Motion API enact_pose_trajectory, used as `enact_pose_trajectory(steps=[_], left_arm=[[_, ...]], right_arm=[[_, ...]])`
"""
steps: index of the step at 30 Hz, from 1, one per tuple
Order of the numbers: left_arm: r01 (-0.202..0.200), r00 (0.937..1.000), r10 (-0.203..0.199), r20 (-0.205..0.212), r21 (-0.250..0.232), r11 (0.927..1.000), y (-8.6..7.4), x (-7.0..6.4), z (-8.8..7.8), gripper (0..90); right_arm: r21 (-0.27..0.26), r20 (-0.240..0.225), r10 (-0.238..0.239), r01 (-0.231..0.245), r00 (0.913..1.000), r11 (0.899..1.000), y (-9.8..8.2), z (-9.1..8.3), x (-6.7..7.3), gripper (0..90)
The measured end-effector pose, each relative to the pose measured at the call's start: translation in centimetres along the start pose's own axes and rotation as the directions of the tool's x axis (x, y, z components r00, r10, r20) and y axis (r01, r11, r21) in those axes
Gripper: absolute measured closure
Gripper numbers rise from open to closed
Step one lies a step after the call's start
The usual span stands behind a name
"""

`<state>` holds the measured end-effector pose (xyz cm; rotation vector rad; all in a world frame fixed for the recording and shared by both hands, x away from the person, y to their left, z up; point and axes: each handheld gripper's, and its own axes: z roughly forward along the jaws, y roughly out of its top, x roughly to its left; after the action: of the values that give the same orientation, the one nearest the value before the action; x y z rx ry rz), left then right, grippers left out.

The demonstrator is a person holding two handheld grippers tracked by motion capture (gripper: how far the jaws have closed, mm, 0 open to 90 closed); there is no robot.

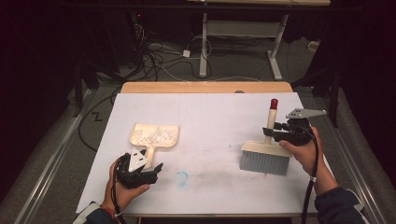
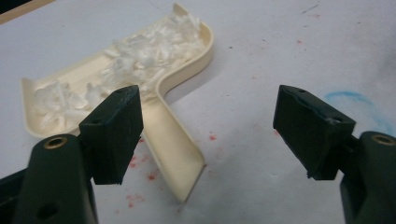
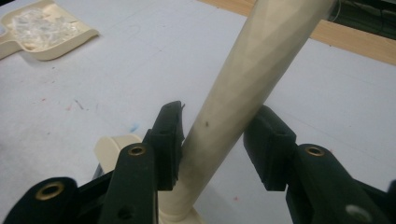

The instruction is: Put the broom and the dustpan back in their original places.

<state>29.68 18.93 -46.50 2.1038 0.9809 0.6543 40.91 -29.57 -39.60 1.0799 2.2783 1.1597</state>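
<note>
Right gripper (image 1: pixel 280 131) jaws clamp the unlabelled brush (image 1: pixel 265 155); dustpan (image 1: pixel 154 136) apart.

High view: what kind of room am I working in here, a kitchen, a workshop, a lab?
Most likely a lab or recording studio, not a home. A table covered in white paper stands among dark curtains, loose cables trail over the grey floor, and another bench's metal legs stand behind.

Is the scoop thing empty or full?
Not empty: the dustpan holds a pile of clear white bits in its tray.
</note>
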Motion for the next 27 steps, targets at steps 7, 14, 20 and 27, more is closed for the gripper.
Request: enact_pose_trajectory(steps=[7,14,20,27], left_arm=[[-0.029,0.9996,0.029,0.000,0.001,0.9996,0.1,-0.5,0.5,22.2],[-0.044,0.9990,0.045,0.006,-0.013,0.9989,0.3,-0.7,0.4,21.7],[-0.047,0.9989,0.047,0.004,-0.016,0.9988,0.3,-0.7,0.3,21.6],[-0.052,0.9986,0.052,0.006,-0.013,0.9986,0.2,-0.7,0.3,21.1]], right_arm=[[0.011,0.043,0.028,-0.029,0.9987,1.000,0.5,1.8,-0.4,57.7],[-0.077,0.161,0.040,-0.028,0.9861,0.997,1.5,2.0,-0.4,52.1],[-0.146,0.189,0.003,0.025,0.9820,0.989,2.0,1.2,0.6,47.7],[-0.196,0.195,-0.007,0.046,0.9808,0.980,1.5,0.2,1.1,42.6]])
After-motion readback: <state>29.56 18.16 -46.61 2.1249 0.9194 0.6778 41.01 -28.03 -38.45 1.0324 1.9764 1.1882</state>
